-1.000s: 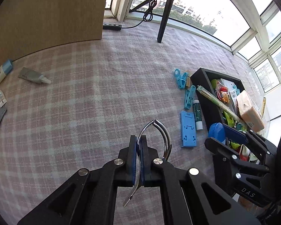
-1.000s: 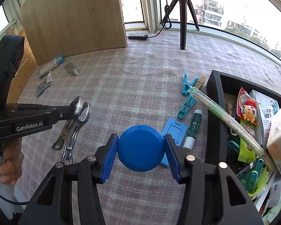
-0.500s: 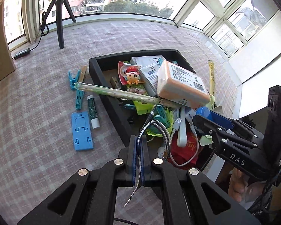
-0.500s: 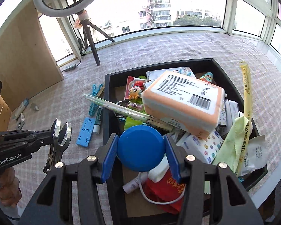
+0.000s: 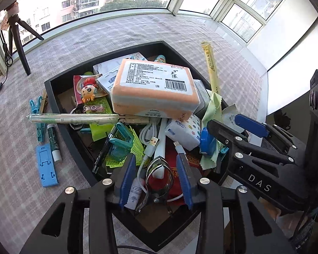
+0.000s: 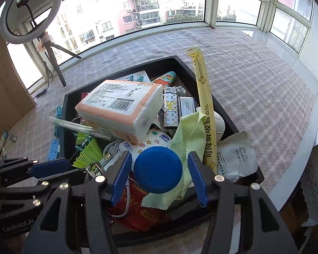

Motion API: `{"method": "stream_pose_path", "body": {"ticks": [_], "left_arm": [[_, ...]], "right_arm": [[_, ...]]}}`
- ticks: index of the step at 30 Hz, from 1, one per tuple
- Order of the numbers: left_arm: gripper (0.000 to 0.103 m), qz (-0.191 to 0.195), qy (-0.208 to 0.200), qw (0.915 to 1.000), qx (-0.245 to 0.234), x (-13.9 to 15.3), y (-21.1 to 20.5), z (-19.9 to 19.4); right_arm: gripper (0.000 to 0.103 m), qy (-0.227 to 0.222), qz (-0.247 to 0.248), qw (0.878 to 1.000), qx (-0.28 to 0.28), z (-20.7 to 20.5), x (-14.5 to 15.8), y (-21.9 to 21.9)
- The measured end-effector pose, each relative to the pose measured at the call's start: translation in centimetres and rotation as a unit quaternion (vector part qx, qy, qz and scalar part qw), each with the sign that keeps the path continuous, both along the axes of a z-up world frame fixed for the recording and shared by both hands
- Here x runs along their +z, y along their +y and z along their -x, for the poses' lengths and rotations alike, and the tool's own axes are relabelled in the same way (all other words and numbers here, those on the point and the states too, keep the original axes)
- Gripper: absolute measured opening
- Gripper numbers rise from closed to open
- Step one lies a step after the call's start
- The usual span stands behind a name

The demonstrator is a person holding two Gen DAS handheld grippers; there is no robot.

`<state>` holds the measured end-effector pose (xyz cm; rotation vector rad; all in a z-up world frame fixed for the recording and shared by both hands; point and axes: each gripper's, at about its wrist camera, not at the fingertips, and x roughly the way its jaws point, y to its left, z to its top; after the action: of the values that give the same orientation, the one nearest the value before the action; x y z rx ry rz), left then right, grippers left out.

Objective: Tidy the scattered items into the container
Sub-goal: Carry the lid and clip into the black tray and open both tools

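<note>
The black tray (image 5: 53,94) is heaped with items, topped by an orange tissue pack (image 5: 152,86). My left gripper (image 5: 155,180) is open over the tray's near corner; the metal clip (image 5: 159,182) lies loose between its fingers on the pile. My right gripper (image 6: 159,174) is open too; the blue round lid (image 6: 158,172) lies between its fingers on a green cloth (image 6: 186,135), touching neither pad. In the left wrist view the lid (image 5: 206,141) shows beside the right gripper (image 5: 224,127). The tray also shows in the right wrist view (image 6: 224,114).
On the checked cloth left of the tray lie a blue phone stand (image 5: 46,165), a green glue stick (image 5: 54,142) and blue clothes pegs (image 5: 35,104). A long green straw (image 5: 74,118) and a yellow sachet (image 6: 201,97) overhang the tray's rims. A tripod (image 5: 19,42) stands far left.
Both grippers moved over the tray and opened. The metal clip left the left gripper and the blue lid left the right gripper; both now lie on the pile.
</note>
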<state>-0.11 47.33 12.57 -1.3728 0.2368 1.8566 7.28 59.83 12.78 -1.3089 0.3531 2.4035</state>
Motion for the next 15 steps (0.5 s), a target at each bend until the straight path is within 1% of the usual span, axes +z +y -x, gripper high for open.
{"method": "stream_pose_path", "body": {"ticks": [4, 6, 11, 15], "left_arm": [[0.037, -0.001, 0.007, 0.9999, 0.012, 0.2, -1.3, 0.6], [0.037, 0.0, 0.003, 0.9998, 0.02, 0.0, -2.2, 1.0], [0.037, 0.004, -0.008, 0.9982, 0.059, -1.0, -5.2, 2.8], [0.037, 0.01, -0.012, 0.9951, 0.097, -2.0, -8.9, 4.5]], "right_arm": [[0.061, 0.02, 0.009, 1.0, -0.007, -0.3, 0.7, 0.4], [0.061, 0.024, 0.013, 1.0, -0.007, -0.3, 0.9, 0.5], [0.061, 0.027, 0.014, 1.0, -0.001, -0.1, 1.1, 0.0], [0.061, 0.035, 0.024, 0.999, 0.008, 0.2, 1.4, -0.8]]}}
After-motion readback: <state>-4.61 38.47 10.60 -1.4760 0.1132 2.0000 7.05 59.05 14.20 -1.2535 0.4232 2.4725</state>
